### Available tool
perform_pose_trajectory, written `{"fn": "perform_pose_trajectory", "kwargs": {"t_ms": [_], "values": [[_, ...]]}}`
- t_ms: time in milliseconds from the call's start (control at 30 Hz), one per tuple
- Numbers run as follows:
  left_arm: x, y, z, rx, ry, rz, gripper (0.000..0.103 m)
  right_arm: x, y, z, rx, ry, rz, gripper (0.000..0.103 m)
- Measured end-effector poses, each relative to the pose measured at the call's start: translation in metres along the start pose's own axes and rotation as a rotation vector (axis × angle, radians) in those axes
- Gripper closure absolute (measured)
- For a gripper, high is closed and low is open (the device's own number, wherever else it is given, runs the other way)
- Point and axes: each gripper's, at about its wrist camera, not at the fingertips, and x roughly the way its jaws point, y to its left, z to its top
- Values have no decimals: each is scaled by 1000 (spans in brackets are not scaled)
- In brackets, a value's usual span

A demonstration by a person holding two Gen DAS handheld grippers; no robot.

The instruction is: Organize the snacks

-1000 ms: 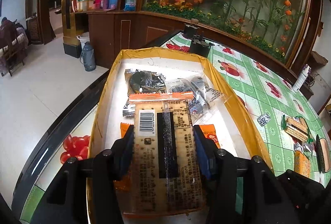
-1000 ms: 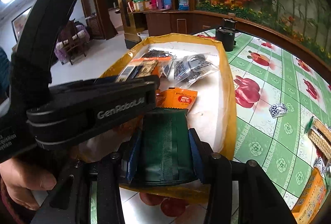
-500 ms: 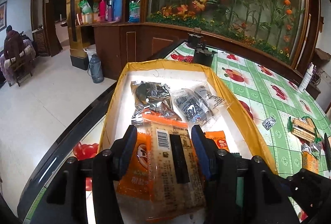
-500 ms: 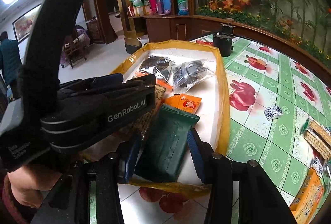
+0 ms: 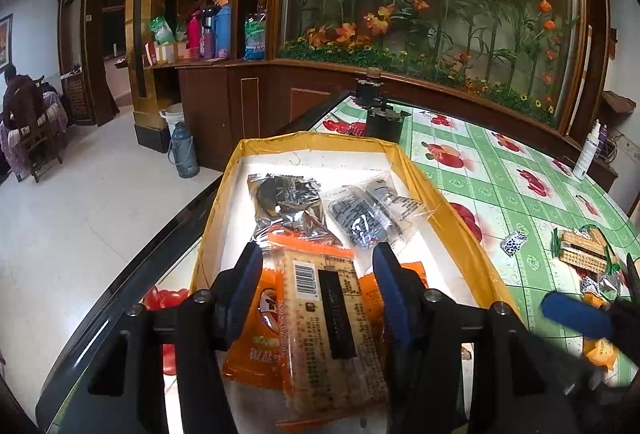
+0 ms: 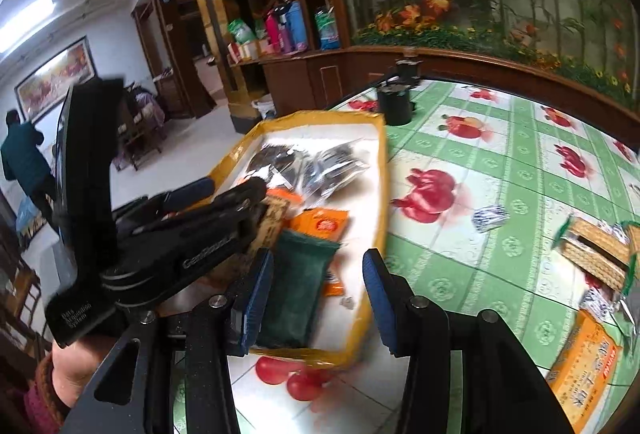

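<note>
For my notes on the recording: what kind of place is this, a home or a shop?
Most likely a home's living or dining room. A table with a fruit-print cloth holds the snack box, thermos flasks stand on a wooden shelf, and a flower display fills the wall behind.

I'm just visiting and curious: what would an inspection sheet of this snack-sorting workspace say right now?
Surface: table under a green tablecloth printed with red fruit.
Job's things: yellow-rimmed box holds a cracker pack, orange packets, silvery packets and a green packet.
Clutter: wafer packs and small wrapped sweets loose on the cloth.
Grippers: left gripper opening, pads clear of the cracker pack; right gripper open, empty.
Cables: nothing seen.
Surroundings: flower display, wooden cabinet, bottles on a shelf.
</note>
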Motion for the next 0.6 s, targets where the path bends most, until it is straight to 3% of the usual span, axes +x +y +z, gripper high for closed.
{"fn": "perform_pose_trajectory", "kwargs": {"t_ms": [167, 367, 500, 600], "values": [[-6, -5, 1, 13, -14, -1, 46, -22, -36, 3, 91, -43, -27, 51], [-27, -15, 4, 45, -33, -27, 46, -68, -106, -1, 239, -107, -89, 51], [-48, -37, 8, 97, -36, -93, 42, -102, -165, -16, 363, -152, -154, 48], [-58, -65, 8, 143, -10, -184, 40, -125, -204, -30, 480, -172, -197, 48]]}}
